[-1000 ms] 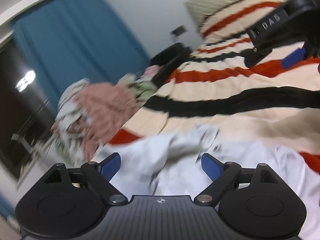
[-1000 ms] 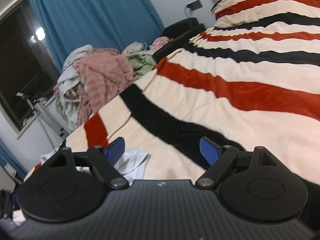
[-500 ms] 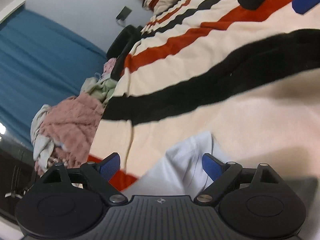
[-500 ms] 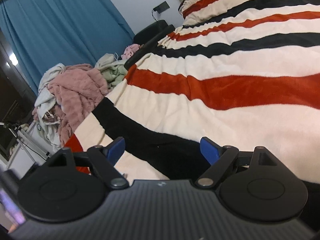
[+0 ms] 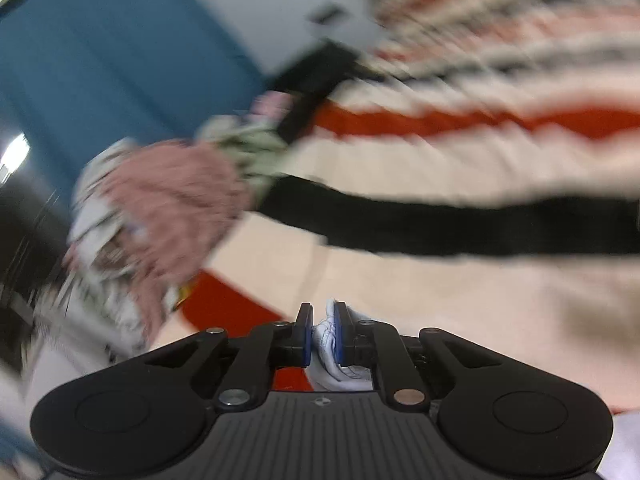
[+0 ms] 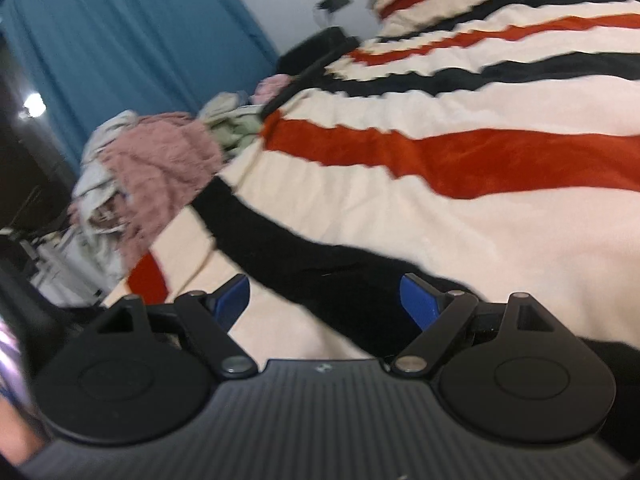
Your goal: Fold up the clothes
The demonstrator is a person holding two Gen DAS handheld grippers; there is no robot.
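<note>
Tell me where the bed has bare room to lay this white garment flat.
Free: the striped blanket ahead of the open right gripper, from the near black stripe past the red stripe, shows nothing lying on it. Crowded: the clothes pile at the bed's left edge. The left gripper holds the white garment.

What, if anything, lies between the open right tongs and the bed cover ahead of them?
Nothing visible: the right tongs stand open over bare striped bed cover. The white garment is pinched in the left tongs.
</note>
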